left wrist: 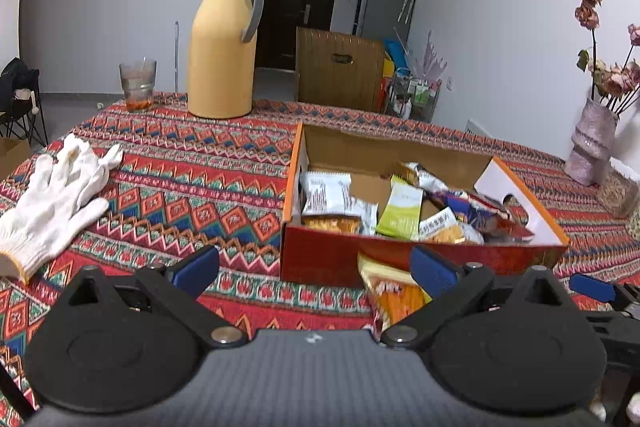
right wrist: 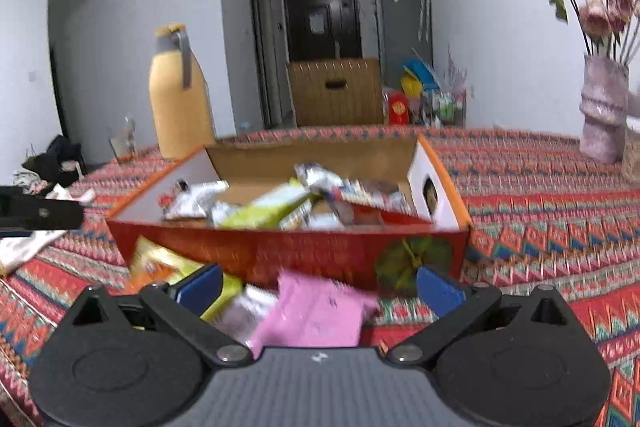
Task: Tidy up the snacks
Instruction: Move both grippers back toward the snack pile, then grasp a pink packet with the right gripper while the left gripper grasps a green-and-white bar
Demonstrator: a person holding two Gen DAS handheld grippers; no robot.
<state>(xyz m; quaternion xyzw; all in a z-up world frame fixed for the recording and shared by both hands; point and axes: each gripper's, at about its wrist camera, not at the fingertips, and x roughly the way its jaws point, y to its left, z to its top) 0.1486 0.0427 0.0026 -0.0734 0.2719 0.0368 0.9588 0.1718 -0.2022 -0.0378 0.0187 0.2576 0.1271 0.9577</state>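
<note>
The open cardboard box (left wrist: 420, 259) sits on the patterned surface (left wrist: 192, 163), part-filled with snack packets (left wrist: 400, 213). Against its near wall lie a yellow-orange packet (left wrist: 394, 293) and, just beside it, a pink packet (right wrist: 316, 311). The left gripper (left wrist: 316, 267) hangs with fingers spread wide, holding nothing; the right gripper (right wrist: 320, 287) likewise, over the pink packet. Bare cloth stretches left toward a white glove (left wrist: 52, 199); a thermos (left wrist: 224, 47) and vase (right wrist: 602, 115) stand well apart.
</note>
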